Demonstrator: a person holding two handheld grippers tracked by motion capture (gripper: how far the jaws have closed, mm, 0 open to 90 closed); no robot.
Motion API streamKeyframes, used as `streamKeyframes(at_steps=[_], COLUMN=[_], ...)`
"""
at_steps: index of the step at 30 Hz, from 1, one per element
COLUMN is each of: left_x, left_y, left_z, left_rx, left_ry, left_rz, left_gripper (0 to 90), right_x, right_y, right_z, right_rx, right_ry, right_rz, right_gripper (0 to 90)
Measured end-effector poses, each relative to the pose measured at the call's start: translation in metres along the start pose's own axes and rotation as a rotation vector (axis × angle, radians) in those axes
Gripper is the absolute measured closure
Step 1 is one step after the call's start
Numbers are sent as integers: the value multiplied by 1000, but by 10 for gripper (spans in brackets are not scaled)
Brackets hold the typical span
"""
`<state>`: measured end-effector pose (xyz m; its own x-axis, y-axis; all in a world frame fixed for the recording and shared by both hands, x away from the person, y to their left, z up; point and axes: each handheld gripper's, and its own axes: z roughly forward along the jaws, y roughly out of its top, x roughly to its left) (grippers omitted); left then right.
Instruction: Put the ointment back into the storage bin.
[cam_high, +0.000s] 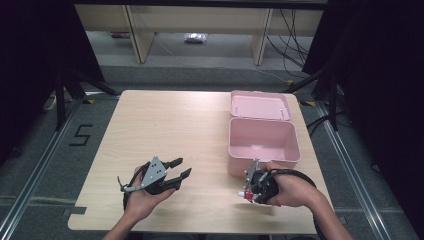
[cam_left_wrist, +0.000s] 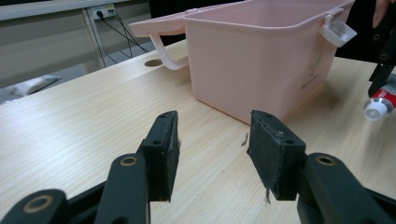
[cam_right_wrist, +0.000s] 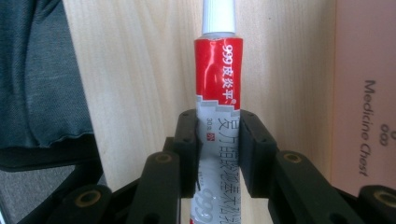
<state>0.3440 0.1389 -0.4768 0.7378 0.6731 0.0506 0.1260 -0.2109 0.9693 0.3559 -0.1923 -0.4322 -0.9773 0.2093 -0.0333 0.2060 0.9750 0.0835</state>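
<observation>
two grippers, right gripper jaws clamped on ointment tube (white cap forward), left gripper jaws apart, empty

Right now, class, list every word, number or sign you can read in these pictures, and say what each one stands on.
"5": taped mark on the floor left of the table.
"Medicine Chest": side of the pink box.
"999" with Chinese characters: red band of the tube clamped in the right hand-held gripper.
"30": grey part of the tube; the rest there is too small to read.
Emblem and lettering on the box in the left gripper view: too blurred to read.
</observation>
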Motion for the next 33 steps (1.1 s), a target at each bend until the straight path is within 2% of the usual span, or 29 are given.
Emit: streamKeyframes(at_steps=[1,2,3,4,5,9,10,11,15,16,18,20,21,22,24,25,26,27,28,29,30,31,32,33], left_x=[0,0,-1,-1,-2,-4,-4,-5,-5,-6,-5,-5,-6,-6,-6,-6,-6,-6,-6,-6,-6,-6,-6,-6], left_y=[0,-1,-1,-2,-2,-3,-3,-3,-3,-2,-2,-2,-2,-2,-2,-2,-2,-2,-2,-2,-2,-2,-2,-2], left_z=[-2,-2,-2,-2,-2,-1,-1,-1,-1,-2,-2,-2,-2,-2,-2,-2,-2,-2,-2,-2,-2,-2,-2,-2], left_rx=[15,12,13,17,16,23,22,20,18,18,18,16,17,17,18,19,19,18,17,17,17,17,19,19], left_ry=[9,7,6,5,2,-4,-4,-5,-6,-6,-5,-4,-4,-4,-5,-4,-5,-4,-4,-4,-5,-5,-6,-7], left_rz=[4,0,2,2,-1,-1,-1,-1,1,0,0,2,1,2,1,2,2,2,2,1,2,3,4,4], left_gripper=[523,523,523,523,523,522,522,522,522,522,521,521,521,521,521,521,521,521,521,521,521,521,521,521], right_x=[1,1,1,-1,0,-1,-3,-1,-3,-7,-5,-7,-7,-8,-7,-9,-10,-10,-13,-10,-13,-13,-10,-11], right_y=[0,0,0,0,-1,-2,-1,-2,-3,-2,-3,-3,-4,-5,-5,-5,-5,-5,-5,-6,-7,-5,-6,-6], right_z=[-2,-4,-6,-7,-9,-15,-15,-17,-24,-25,-28,-30,-31,-31,-33,-33,-32,-33,-32,-34,-35,-36,-38,-38], right_rx=[2,-1,1,-7,-3,-2,-6,-2,-10,-20,-17,-17,-25,-29,-7,-1,-27,-26,-38,-22,-27,-23,-16,-26], right_ry=[5,0,1,-2,4,5,7,5,10,9,15,17,29,33,36,37,41,42,36,34,31,37,34,39], right_rz=[17,5,13,-24,6,-2,-35,-6,-21,-78,-30,-64,-48,-58,-27,-57,-75,-70,-102,-60,-98,-103,-67,-91], right_gripper=[721,721,721,721,721,721,721,720,720,721,720,720,720,720,720,720,720,720,720,720,720,720,720,720])
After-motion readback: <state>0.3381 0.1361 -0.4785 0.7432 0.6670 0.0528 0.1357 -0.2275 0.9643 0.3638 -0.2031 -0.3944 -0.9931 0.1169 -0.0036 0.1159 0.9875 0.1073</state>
